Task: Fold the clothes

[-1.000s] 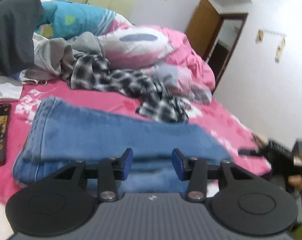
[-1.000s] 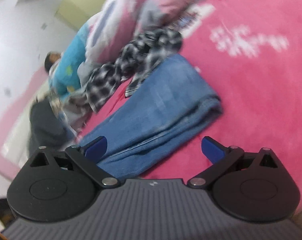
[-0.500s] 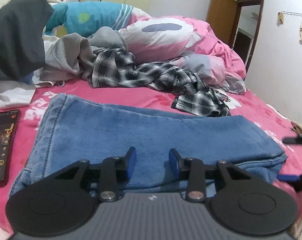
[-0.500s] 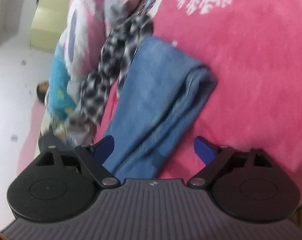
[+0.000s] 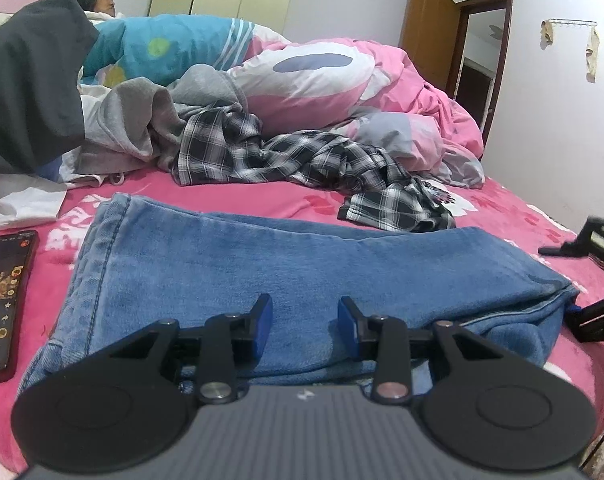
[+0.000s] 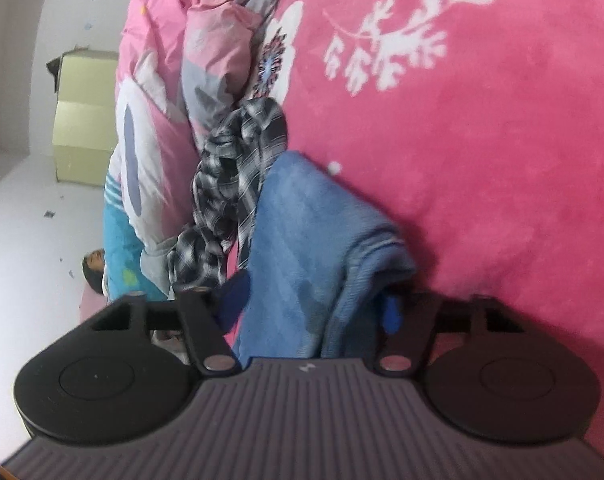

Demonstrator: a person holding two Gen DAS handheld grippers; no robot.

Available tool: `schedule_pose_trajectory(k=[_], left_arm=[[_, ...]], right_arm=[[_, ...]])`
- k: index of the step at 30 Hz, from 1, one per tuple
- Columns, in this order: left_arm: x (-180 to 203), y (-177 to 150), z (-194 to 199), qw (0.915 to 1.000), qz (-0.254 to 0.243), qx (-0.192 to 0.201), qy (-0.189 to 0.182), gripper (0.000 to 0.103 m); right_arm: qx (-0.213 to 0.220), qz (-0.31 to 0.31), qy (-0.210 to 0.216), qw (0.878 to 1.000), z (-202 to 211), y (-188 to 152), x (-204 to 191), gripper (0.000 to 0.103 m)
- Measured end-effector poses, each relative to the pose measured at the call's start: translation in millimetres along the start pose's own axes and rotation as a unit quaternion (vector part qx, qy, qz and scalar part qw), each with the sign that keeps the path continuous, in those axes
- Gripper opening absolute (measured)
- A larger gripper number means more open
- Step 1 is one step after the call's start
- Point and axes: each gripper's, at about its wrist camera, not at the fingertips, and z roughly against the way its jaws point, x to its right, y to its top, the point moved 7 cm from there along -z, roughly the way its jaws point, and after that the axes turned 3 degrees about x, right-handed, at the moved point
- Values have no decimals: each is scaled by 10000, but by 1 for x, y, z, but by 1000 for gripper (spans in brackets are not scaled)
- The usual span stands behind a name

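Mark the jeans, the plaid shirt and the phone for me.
jeans (image 5: 261, 264), left wrist view, flat top layer.
plaid shirt (image 5: 318, 160), left wrist view, crumpled middle.
phone (image 5: 1, 292), left wrist view, lit screen.

Left wrist looks low across the jeans (image 5: 285, 264); right wrist, apparently rolled sideways, views them closer.

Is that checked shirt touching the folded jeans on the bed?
Touching. In the left wrist view the plaid shirt ends right at the jeans' far edge; the right wrist view shows it overlapping them.
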Motion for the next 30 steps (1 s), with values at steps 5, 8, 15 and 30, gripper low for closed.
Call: schedule_pose_trajectory(k=[5, 8, 15, 30], left_arm=[[0, -1, 0, 10000, -89, 15, 8, 38], [1, -2, 0, 9998, -180, 13, 22, 38], [6, -5, 0, 9989, -457, 5, 92, 37], [2, 20, 24, 9993, -115, 327, 113, 40]], right_arm=[[2, -404, 42, 9992, -5, 4, 15, 29], [13, -511, 85, 9987, -5, 4, 19, 19], [198, 197, 194, 9994, 4, 3, -7, 16], [397, 2330, 835, 9681, 26, -18, -109, 14]])
